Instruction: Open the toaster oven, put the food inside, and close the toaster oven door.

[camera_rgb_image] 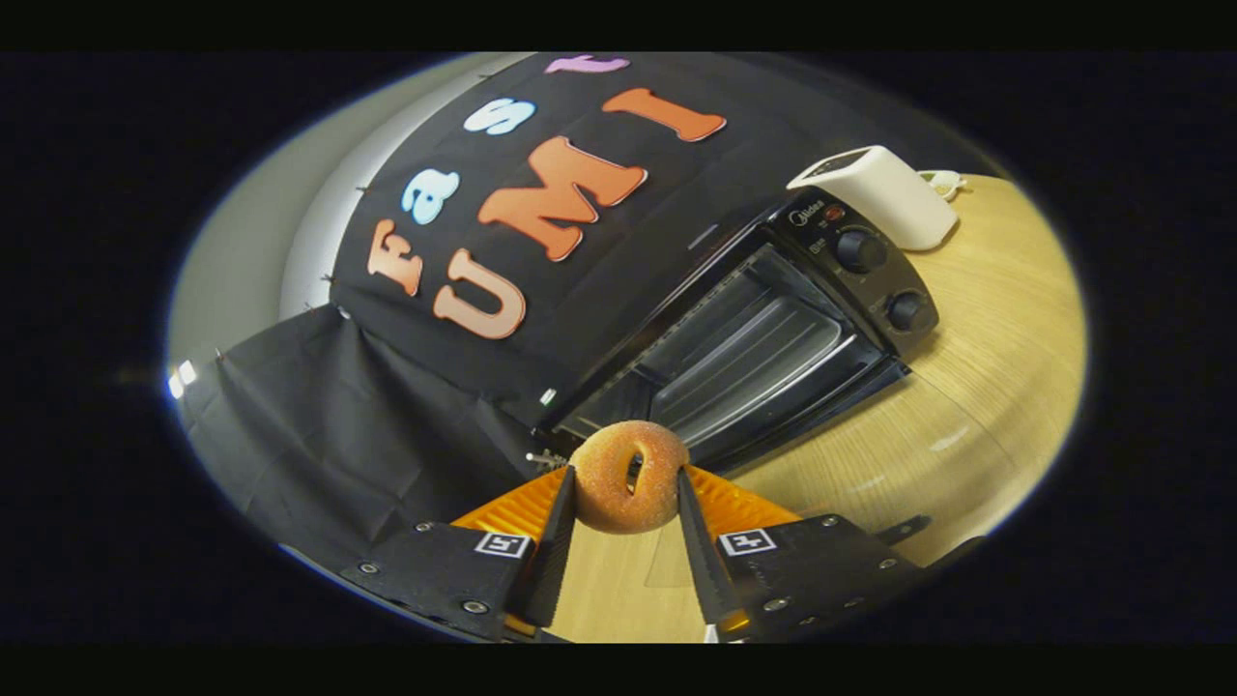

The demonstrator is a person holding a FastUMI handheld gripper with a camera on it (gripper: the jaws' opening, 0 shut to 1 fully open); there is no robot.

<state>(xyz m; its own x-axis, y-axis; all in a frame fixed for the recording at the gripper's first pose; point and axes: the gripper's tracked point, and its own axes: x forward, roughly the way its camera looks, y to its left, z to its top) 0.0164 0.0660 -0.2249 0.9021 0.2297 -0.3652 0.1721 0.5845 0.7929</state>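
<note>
Squarely between the tongs (626, 476) sits the gripped donut (628, 477)

Beyond the gripper (626, 470), whose fingers clamp the doughnut (601, 488), the toaster oven (744, 362) bears a small brand mark (807, 213) too blurred to read surely, and a square coded marker (502, 544) sits beside each finger.

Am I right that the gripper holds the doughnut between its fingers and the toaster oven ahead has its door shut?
Not quite. The gripper does hold the doughnut between its fingers, but the toaster oven beyond it has its door open, folded down toward the wooden table. The gripper view shows the racks inside.
</note>
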